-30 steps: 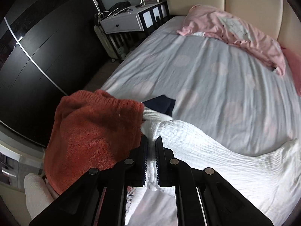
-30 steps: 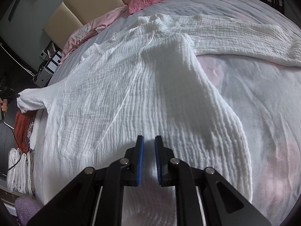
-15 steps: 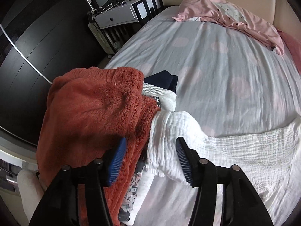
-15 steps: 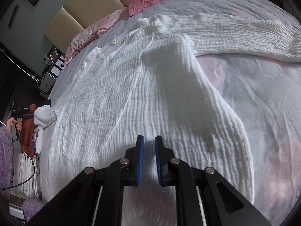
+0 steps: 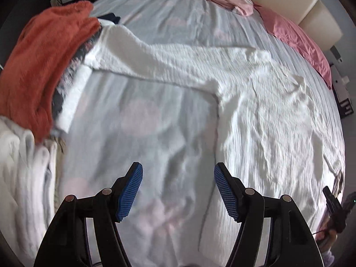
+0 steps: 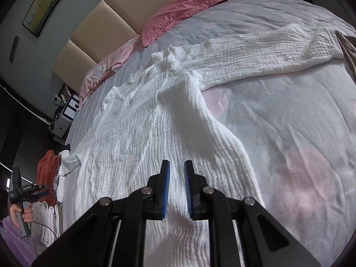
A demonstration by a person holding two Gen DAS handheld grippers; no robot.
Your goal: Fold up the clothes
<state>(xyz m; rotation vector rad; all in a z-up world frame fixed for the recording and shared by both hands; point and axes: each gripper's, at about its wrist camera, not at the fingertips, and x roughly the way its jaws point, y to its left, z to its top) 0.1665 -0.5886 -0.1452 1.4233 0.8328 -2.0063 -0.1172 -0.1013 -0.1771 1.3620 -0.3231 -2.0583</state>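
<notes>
1. Nearest thing in the left wrist view was the left gripper (image 5: 178, 189) at the bottom middle, pads spread wide and nothing between them, just bare sheet (image 5: 155, 133) under it. So that one was released and hovering.
2. The right gripper (image 6: 177, 189) sat bottom middle of its own view with the pads nearly together, a thin gap showing. It was right over the shirt's (image 6: 138, 138) lower hem, but I honestly couldn't tell if any cloth was pinched in there or if it was just shut above it.
3. Mid frame, the white crinkly shirt lay spread flat on the bed, body running up the center of the right view. One sleeve (image 5: 155, 60) stretched to the upper left of the left view, its cuff resting against the orange towel (image 5: 42, 62) pile.
4. The other sleeve (image 6: 267, 51) ran out toward the upper right of the right view.
5. Farthest back were the pink pillows (image 6: 189, 6) and the beige headboard (image 6: 106, 29) along the top.
6. Progress-wise I'd say barely started: shirt was laid out with both sleeves extended, and no fold was visible yet. Sleeves in, then sides, then bottom up all looked left to do.
</notes>
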